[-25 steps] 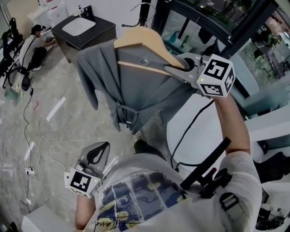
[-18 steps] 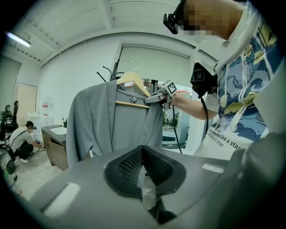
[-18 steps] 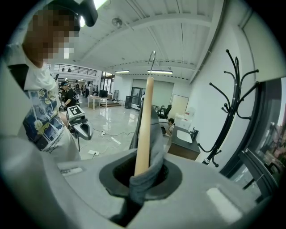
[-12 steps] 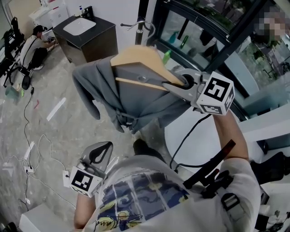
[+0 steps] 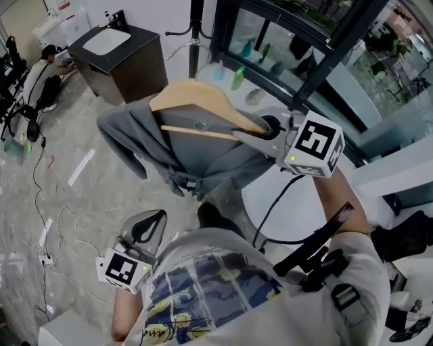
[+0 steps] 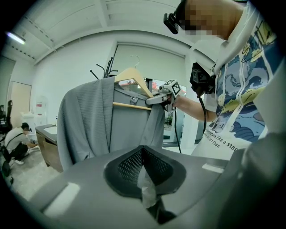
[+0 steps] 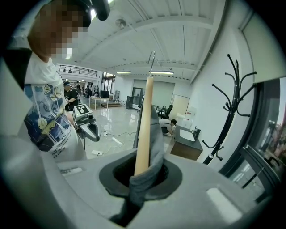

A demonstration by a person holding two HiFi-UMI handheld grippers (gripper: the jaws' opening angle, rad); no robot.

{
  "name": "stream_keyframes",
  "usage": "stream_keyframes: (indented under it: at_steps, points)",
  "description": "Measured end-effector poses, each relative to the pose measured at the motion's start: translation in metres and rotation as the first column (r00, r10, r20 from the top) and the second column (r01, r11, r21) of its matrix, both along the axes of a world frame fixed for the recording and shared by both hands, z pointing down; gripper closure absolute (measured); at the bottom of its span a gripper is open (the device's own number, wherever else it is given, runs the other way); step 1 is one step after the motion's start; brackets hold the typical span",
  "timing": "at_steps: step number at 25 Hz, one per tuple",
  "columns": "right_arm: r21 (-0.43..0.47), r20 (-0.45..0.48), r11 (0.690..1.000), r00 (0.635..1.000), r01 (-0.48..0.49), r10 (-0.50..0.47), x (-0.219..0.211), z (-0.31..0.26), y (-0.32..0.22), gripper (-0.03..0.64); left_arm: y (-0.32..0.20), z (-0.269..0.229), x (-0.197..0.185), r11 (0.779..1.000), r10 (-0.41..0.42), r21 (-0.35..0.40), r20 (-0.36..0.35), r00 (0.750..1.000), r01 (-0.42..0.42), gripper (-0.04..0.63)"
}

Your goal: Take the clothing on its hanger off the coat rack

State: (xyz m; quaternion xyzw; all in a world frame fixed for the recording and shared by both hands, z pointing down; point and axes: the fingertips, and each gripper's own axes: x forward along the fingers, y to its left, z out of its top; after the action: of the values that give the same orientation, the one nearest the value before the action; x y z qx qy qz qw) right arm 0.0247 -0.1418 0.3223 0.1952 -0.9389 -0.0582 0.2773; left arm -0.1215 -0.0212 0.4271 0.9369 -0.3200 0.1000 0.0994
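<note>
Vs one second ago: the hanger (image 5: 203,101) with the grey garment (image 5: 196,155) is seen lower in the head view and further from the coat rack (image 5: 196,20). The gap between the hanger top and the rack pole is wider. The grip on it is unchanged. The left gripper (image 5: 150,223) is kept in the same low spot at the person's left side.

Now: the right gripper (image 5: 243,133) is held raised, jaws pinching one shoulder end of the hanger with a fold of grey cloth caught in the same pinch. The garment is draped over the hanger and hangs free in the air. In the right gripper view the wire hook (image 7: 153,60) is clear of everything and the rack stands well apart at the right.

Left gripper jaws are pressed together. A pale strip shows at the seam; whether it is part of the pads cannot be told.

Containers: a white basin (image 5: 105,40) is set into a dark cabinet top; its contents cannot be told. Bottles (image 5: 238,78) are stood along the window ledge.
</note>
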Motion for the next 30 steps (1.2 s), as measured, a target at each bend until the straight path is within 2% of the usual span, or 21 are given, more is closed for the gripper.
stream_keyframes:
  at_steps: [10, 30]
  points:
    - [-0.011, 0.004, 1.000, 1.000, 0.000, 0.000, -0.015, 0.011, 0.025, 0.609, 0.003, 0.008, -0.010, 1.000, 0.015, 0.002, 0.001, 1.000, -0.015, 0.592]
    - [-0.041, -0.020, 0.997, 0.997, 0.072, -0.073, -0.031, 0.018, 0.045, 0.607, -0.002, 0.006, -0.007, 1.000, 0.008, -0.002, -0.009, 1.000, -0.008, 0.592]
